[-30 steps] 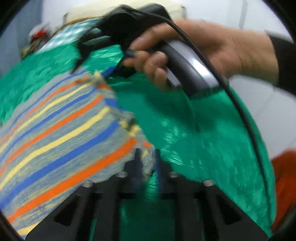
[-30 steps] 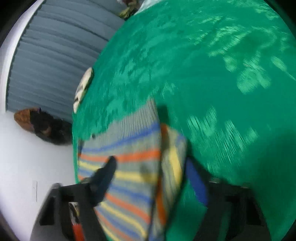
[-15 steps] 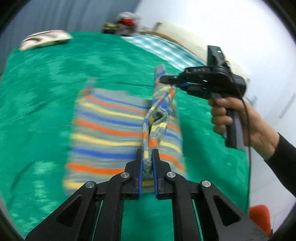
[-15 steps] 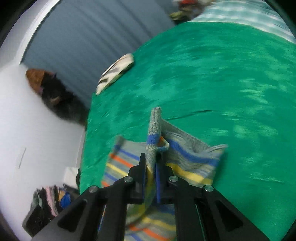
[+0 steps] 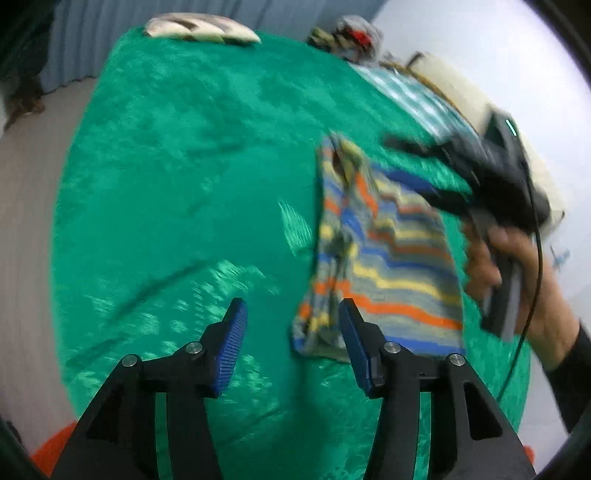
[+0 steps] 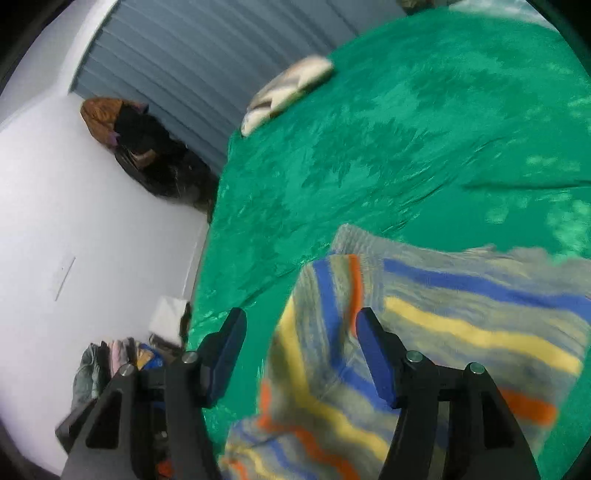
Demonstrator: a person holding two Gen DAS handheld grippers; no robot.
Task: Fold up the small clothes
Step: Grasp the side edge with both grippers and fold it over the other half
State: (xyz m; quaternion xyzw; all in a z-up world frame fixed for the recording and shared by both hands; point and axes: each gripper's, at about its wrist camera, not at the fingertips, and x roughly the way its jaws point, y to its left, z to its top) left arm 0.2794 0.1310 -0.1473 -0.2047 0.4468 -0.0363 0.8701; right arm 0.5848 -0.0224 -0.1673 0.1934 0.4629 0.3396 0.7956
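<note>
A small knit garment (image 5: 384,258) with grey, blue, yellow and orange stripes lies folded over on the green bedspread (image 5: 192,177). My left gripper (image 5: 291,328) hovers just before its near left corner, jaws opening, nothing pressed between the blue pads (image 5: 232,343). In the left wrist view the right gripper (image 5: 436,170) reaches over the garment's far right edge, held by a hand (image 5: 517,266). In the right wrist view my right gripper (image 6: 299,339) hangs over the garment (image 6: 424,332), jaws opening; the cloth lies below and between the fingers, not pinched.
A pale folded cloth (image 5: 199,31) rests at the bed's far edge (image 6: 288,92). A striped teal pillow (image 5: 413,96) and a heap of clothes (image 5: 347,37) sit at the far right. Beside the bed are dark bags (image 6: 147,155) and a pile of clothes (image 6: 110,362) on the floor.
Both grippers were shut on the garment's edge and carried it across; now both stand open and the fold lies on the bed. The left view has swung to the right.
</note>
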